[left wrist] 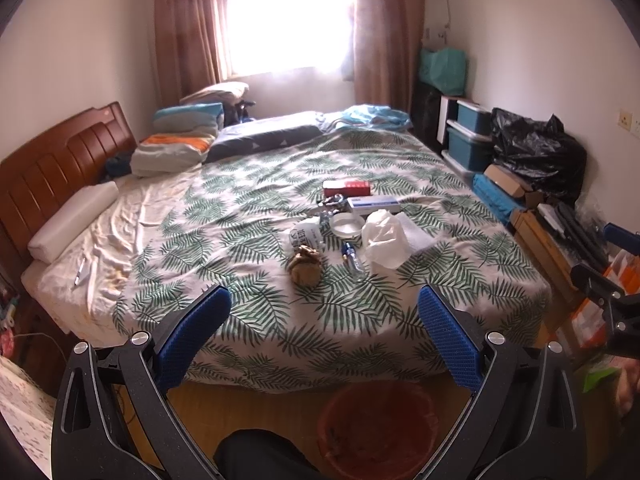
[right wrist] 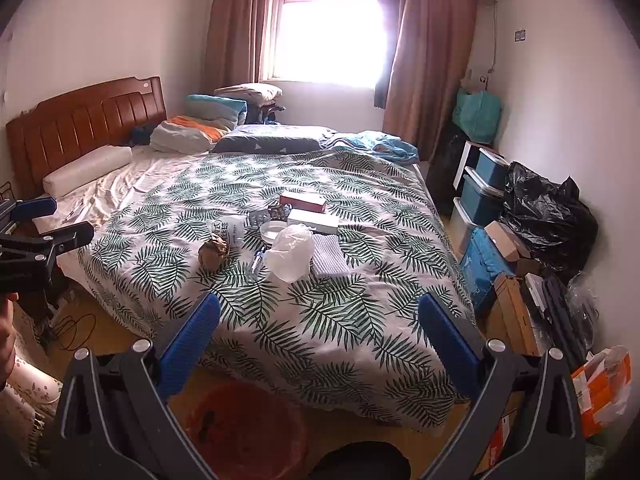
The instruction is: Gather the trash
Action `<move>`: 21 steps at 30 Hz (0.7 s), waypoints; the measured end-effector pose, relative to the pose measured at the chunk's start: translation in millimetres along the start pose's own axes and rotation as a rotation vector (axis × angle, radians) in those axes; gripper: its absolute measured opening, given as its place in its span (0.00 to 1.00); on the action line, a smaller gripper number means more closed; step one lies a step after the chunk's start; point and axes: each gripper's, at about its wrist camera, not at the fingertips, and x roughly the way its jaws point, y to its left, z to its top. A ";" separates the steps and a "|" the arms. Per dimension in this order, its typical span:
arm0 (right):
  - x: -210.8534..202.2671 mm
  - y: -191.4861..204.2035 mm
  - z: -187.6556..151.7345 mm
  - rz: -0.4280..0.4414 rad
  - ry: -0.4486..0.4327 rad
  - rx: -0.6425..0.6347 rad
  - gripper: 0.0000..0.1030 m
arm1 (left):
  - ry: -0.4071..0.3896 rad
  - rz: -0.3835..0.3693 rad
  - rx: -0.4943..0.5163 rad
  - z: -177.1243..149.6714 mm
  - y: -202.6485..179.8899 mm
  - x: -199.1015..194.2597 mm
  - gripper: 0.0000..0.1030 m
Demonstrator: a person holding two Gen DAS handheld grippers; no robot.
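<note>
Both the left gripper (left wrist: 324, 300) and right gripper (right wrist: 320, 308) hang wide apart, empty, short of the bed's (left wrist: 240, 344) foot edge; trash (left wrist: 344, 228) clusters mid-bedspread; a red bin (left wrist: 376, 424) stands below on the floor.

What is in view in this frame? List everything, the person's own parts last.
bed: one, leaf-print cover, centre
crumpled paper ball: one, brown, nearest trash on the bed
plastic bag: one, white, right of the ball
small bottle: one, clear, between them
boxes: two, red and white, behind
trash bin: one, red, floor at the bed's foot
storage bins: teal, right wall
left gripper: open, empty
right gripper: open, empty
</note>
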 end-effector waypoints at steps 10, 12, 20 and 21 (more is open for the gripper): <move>-2.6 -2.1 -1.0 -0.003 -0.003 -0.002 0.95 | 0.001 0.003 0.000 0.1 0.6 -0.1 0.94; -2.5 -2.0 -0.6 -0.003 -0.003 -0.003 0.95 | 0.001 0.001 0.002 0.1 0.7 0.0 0.94; -3.2 -1.6 -0.4 -0.005 -0.005 -0.003 0.95 | -0.001 0.001 0.001 1.7 2.9 -1.3 0.94; -3.5 -1.9 -0.2 -0.005 -0.006 -0.003 0.95 | 0.001 0.001 0.000 1.9 3.1 -1.3 0.94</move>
